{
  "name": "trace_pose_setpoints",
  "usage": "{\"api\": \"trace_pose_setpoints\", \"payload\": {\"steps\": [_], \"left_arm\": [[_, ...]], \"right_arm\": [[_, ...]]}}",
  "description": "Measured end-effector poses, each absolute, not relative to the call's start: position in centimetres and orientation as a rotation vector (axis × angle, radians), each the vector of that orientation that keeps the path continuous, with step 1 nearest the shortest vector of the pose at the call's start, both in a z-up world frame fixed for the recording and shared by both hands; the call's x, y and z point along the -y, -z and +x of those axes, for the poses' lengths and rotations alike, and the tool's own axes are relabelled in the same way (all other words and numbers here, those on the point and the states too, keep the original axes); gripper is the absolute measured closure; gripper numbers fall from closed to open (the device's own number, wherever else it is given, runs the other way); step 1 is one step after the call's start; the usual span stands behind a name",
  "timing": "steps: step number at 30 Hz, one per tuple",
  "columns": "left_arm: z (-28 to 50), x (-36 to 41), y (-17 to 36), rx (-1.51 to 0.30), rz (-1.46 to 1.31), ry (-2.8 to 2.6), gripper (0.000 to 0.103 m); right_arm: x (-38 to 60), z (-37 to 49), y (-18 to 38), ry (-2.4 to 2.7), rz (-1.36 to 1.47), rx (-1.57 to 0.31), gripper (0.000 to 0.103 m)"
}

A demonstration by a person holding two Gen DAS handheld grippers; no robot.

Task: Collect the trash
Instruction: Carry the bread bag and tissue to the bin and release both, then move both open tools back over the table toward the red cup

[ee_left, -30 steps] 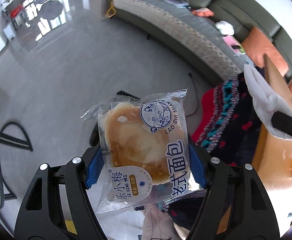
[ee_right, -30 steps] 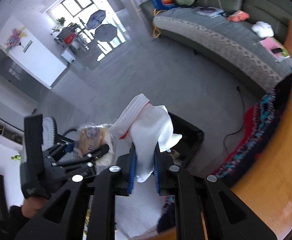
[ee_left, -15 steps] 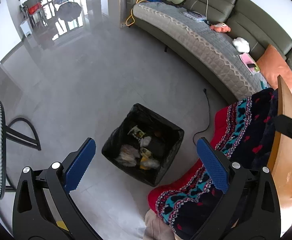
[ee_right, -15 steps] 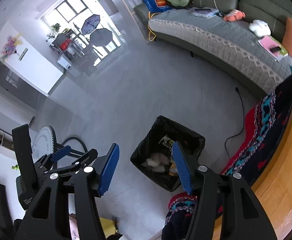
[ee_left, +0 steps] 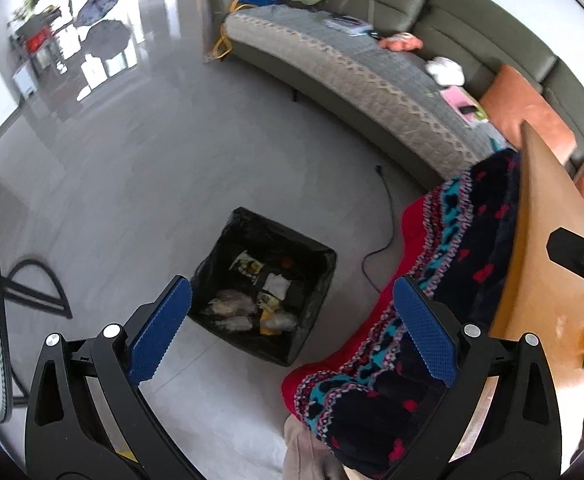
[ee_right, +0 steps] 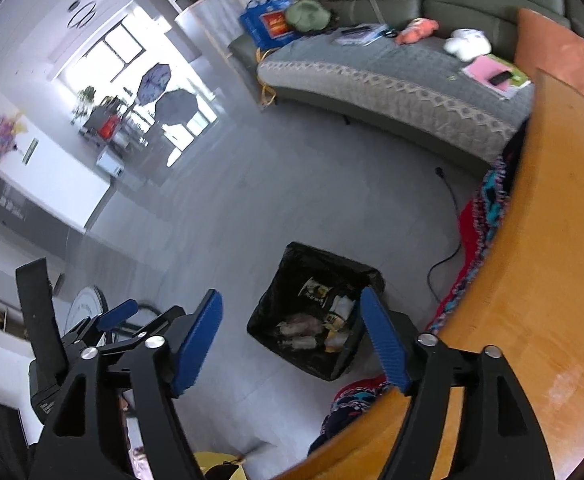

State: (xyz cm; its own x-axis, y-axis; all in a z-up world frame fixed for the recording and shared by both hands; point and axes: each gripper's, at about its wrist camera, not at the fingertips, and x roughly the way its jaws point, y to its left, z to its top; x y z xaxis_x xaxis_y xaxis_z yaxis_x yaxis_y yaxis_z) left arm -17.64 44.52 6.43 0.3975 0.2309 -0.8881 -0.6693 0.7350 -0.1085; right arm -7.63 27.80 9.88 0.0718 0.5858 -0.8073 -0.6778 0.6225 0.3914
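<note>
Grippers both gape empty: left gripper (ee_left: 290, 332) and right gripper (ee_right: 290, 338) hang high above the black-lined trash bin (ee_left: 316, 304), wrappers (ee_left: 232, 304) lying inside, positioned, I judge, for dropping rubbish straight down.

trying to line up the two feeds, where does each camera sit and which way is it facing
Left wrist: sits on the left gripper, jaws open, facing down at the black-lined square trash bin on the grey floor; the patterned red and blue blanket and the right gripper's black edge show at right.
Right wrist: sits on the right gripper, jaws open, facing down at the bin beside the curved wooden tabletop; the left gripper shows at lower left.
Shared: bin, blanket, grey-covered green sofa, tabletop.
</note>
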Motion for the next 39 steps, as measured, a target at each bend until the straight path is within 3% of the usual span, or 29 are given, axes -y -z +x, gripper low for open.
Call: {"api": "trace_pose_setpoints", "payload": {"steps": [17, 39], "left_arm": [[-9.0, -30.2, -9.6, -1.006, -0.290, -0.322, 0.005], [-0.4, -11.2, -8.7, -1.063, -0.117, 0.005, 0.005]], "right_arm": [[-10.6, -2.9, -11.9, -0.723, 0.087, -1.076, 0.021], [10.9, 1.8, -11.4, -0.349, 0.239, -1.027, 0.021]]}}
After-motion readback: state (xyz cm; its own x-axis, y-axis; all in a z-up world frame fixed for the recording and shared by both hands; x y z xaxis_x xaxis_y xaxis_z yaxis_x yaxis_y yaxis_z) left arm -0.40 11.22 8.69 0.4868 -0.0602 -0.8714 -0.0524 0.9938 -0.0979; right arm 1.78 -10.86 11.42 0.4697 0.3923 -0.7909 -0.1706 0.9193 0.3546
